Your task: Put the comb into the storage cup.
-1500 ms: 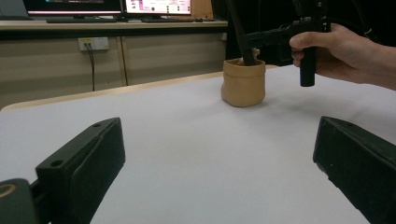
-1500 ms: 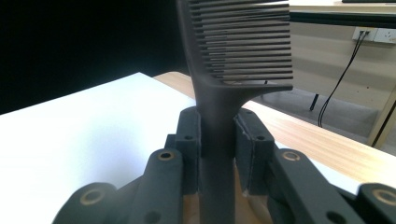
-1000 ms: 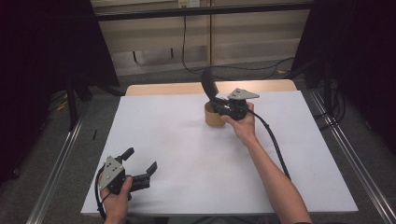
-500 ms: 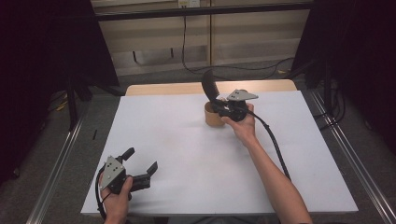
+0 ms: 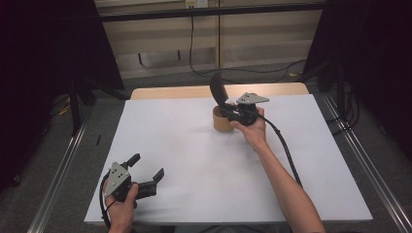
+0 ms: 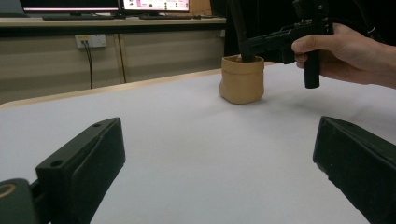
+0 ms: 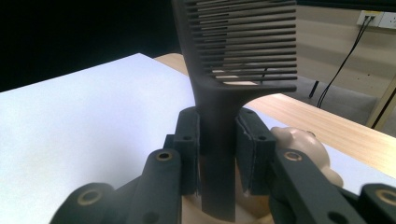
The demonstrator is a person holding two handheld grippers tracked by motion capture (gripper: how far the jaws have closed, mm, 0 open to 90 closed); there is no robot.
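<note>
— The right gripper (image 5: 228,112) is clamping the black comb (image 7: 233,70), which is standing in the tan pot (image 5: 222,121) near the table's (image 5: 204,194) far edge.
— And the left gripper (image 5: 145,172) is gaping empty by the near edge, wide bare sheet lying between.

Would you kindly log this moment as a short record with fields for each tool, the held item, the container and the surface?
right tool: shut on the handle of the black comb, which stands upright
container: tan pot, the comb's handle reaching down into it
left tool: open, holding nothing, low over the near left part of the sheet
surface: white sheet on a wooden table
</note>
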